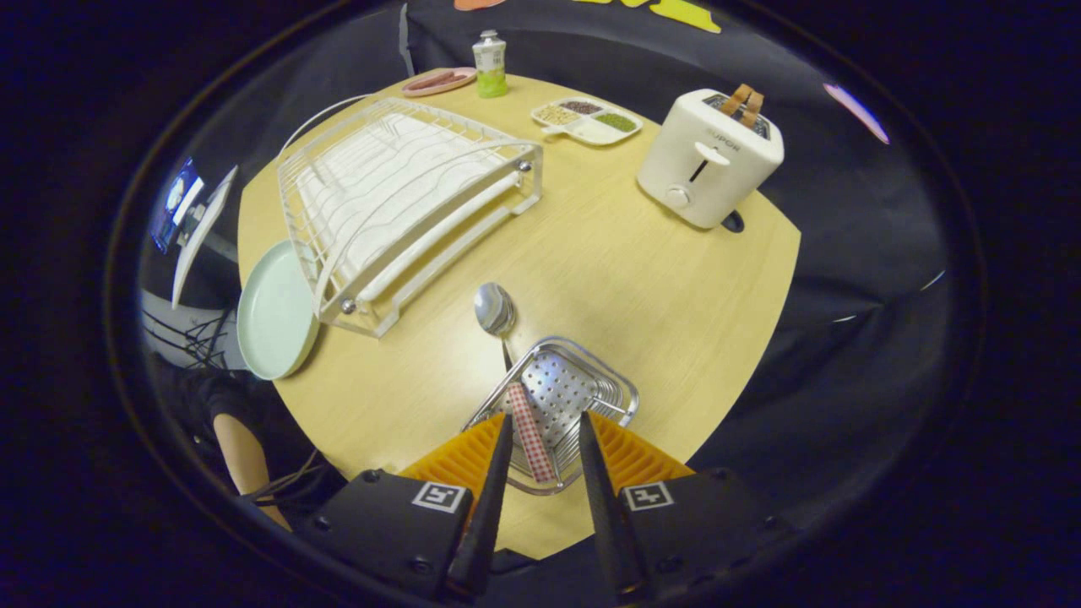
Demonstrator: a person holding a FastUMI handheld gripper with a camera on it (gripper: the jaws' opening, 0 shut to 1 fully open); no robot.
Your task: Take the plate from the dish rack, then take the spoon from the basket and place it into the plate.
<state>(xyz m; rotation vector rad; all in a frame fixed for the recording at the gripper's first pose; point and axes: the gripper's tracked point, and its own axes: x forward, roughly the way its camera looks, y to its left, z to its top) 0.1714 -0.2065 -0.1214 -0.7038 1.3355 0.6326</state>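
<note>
Checkered spoon (517,397) handle lies in the basket (557,397) between the gripper (545,426) fingers, spread apart, touching nothing.

Illumination even and bright, from overhead. The table (608,270) is well lit; shadows short and soft, one beneath the toaster (709,156). Slight glare on the spoon (495,311) bowl. Centre sharp. Strong fisheye bending and darkening toward the edges.

Black gripper (545,426) housing with screws and square fiducial markers.
</note>
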